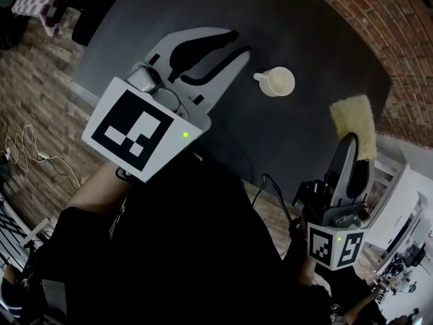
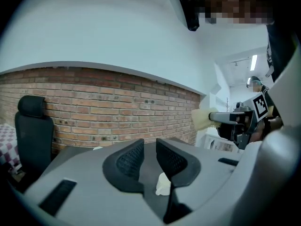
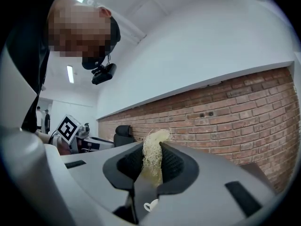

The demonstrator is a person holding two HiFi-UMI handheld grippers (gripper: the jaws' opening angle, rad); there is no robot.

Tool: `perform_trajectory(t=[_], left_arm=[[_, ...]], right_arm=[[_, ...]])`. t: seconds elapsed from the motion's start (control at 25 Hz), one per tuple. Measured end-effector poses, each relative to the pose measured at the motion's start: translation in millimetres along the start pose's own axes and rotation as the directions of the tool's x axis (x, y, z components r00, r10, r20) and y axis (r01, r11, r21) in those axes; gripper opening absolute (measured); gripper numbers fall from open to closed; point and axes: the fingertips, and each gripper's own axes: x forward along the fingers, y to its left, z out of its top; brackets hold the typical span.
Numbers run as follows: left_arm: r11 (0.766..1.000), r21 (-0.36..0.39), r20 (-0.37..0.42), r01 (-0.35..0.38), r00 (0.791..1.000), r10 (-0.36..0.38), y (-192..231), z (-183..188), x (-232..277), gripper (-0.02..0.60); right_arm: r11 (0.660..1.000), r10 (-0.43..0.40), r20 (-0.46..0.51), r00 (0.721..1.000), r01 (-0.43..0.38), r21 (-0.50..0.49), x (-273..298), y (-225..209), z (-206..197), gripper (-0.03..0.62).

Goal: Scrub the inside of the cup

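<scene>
Plainly, the cup (image 1: 276, 82) stands on the dark tabletop (image 1: 304, 19), near the tips of the left gripper's (image 1: 240, 44) fingers, which are spread apart and hold nothing. It is small and cream-white, its handle toward those fingers. The right gripper's (image 1: 350, 141) fingers pinch a yellow fibrous scrubber (image 1: 353, 116), apart from the cup.

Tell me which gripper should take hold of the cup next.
Left. The left gripper is open, empty and aimed at the white cup; the right gripper is shut on the yellow scrub pad.

Dim, fisheye-warped views; ceiling strip lights glare
</scene>
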Motion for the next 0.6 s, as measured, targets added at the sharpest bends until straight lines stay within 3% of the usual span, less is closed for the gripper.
perform_trajectory(t=[0.6], left_arm=[[1.000,-0.013,-0.006,0.025,1.000,-0.025,-12.2,-7.7,-4.4,0.091]], right_arm=[[1.000,-0.019,-0.024,1.000,0.019,-0.023,-11.9,2.7,-3.2,0.083]])
